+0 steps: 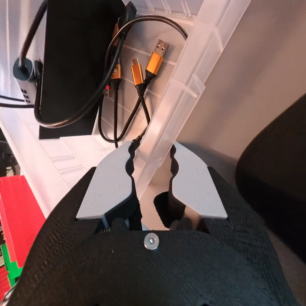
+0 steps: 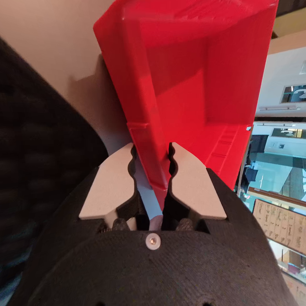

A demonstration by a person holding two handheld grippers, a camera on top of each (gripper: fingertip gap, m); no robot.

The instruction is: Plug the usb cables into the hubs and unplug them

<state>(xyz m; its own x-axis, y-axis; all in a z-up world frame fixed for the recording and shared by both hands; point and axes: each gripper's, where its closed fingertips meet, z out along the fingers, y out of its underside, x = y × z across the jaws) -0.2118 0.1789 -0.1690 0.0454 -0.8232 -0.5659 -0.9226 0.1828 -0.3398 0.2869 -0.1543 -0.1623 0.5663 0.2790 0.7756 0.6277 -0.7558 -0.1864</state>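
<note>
My left gripper [image 1: 152,145] is shut on the side wall of a clear plastic bin [image 1: 190,82]. Inside the bin lie black cables with orange connectors: a USB-A plug [image 1: 157,56], a USB-C plug [image 1: 136,72] and a third plug [image 1: 115,74]. A grey hub [image 1: 24,74] with a black lead sits at the left beside a black box [image 1: 74,66]. All the plugs lie loose. My right gripper [image 2: 151,145] is shut on the side wall of a red bin [image 2: 182,82], which shows nothing inside.
A red bin [image 1: 16,207] and a green part [image 1: 8,268] show at the lower left of the left wrist view. Dark padded fabric fills the right there [image 1: 273,165] and the left of the right wrist view [image 2: 41,132]. A cardboard sheet [image 2: 281,220] lies at the right. My hands' fingertips stand some 60 cm from each other.
</note>
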